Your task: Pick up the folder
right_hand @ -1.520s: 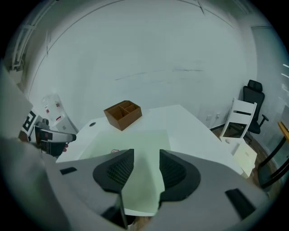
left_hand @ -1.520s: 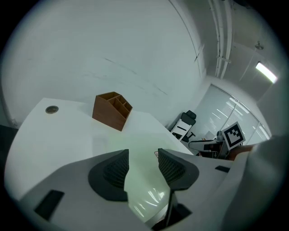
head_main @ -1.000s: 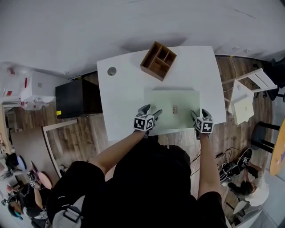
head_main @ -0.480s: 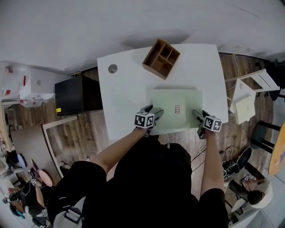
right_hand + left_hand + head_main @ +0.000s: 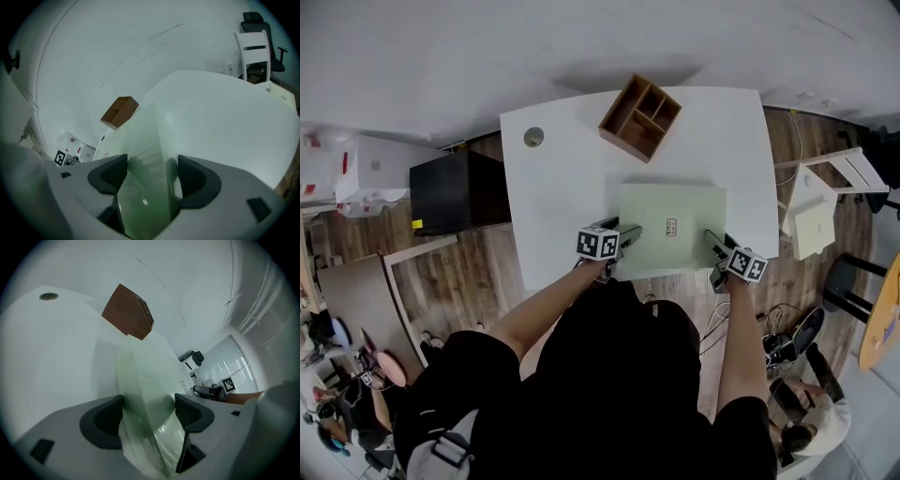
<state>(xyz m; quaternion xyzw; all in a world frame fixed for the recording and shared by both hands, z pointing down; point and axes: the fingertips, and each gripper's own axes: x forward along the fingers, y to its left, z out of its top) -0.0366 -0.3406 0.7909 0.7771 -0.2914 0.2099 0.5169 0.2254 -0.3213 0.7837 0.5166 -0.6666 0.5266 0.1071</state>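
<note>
Head view: folder [image 5: 670,225] flat on table [image 5: 572,187], unlifted. L gripper [image 5: 625,234], R gripper [image 5: 712,241] straddle its near edge; L jaws apart, R's opening. Todo: clamp, lift.

The print on the folder's [image 5: 670,208] label [image 5: 672,227] is too small to be read; the tabletop's [image 5: 572,178] near edge is partly hidden by arms [image 5: 546,317].

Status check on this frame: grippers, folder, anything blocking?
Left gripper open around folder, near edge. Right gripper jaws opening, folder edge between them. Folder lies on table, not lifted. Wooden organizer behind, clear of it.
</note>
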